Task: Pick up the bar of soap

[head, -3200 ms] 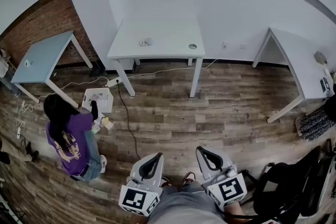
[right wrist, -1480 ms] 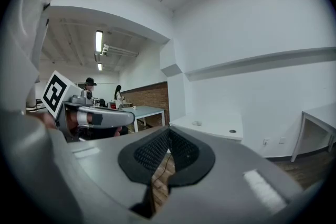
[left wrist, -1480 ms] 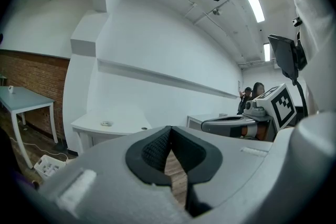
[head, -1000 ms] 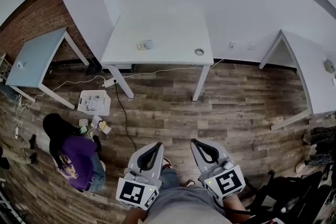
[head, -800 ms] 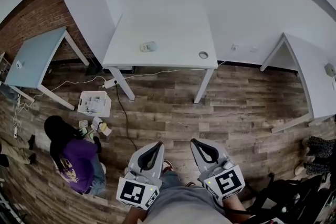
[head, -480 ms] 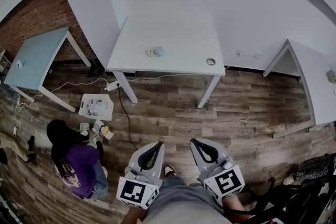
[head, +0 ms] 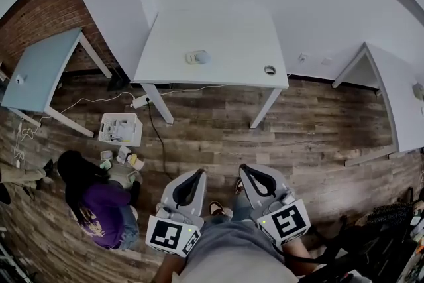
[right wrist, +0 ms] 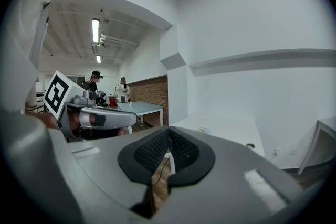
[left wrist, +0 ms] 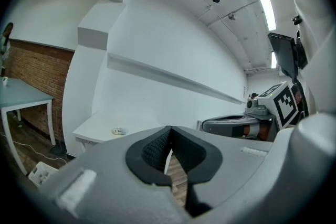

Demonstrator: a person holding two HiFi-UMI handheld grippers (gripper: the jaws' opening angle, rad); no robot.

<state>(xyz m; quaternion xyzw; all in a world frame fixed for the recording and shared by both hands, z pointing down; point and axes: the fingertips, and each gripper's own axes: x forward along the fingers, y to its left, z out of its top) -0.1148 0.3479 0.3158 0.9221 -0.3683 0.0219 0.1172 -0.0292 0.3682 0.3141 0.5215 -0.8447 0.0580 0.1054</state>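
A small pale object, probably the soap, lies near the middle of the white table by the far wall. It also shows as a tiny shape, the soap in the left gripper view and the soap in the right gripper view. My left gripper and right gripper hang side by side close to my body, above the wood floor and far short of the table. The left gripper is shut with nothing between its pads. The right gripper is also shut and empty.
A person in a purple top crouches on the floor at the left beside a white basket and small items. A cable runs across the floor. A grey-blue table stands left, another white table right.
The view has drifted toward the white table, which now sits slightly lower and larger. Both grippers stay shut and low in front of me. The crouching person has shifted a little.
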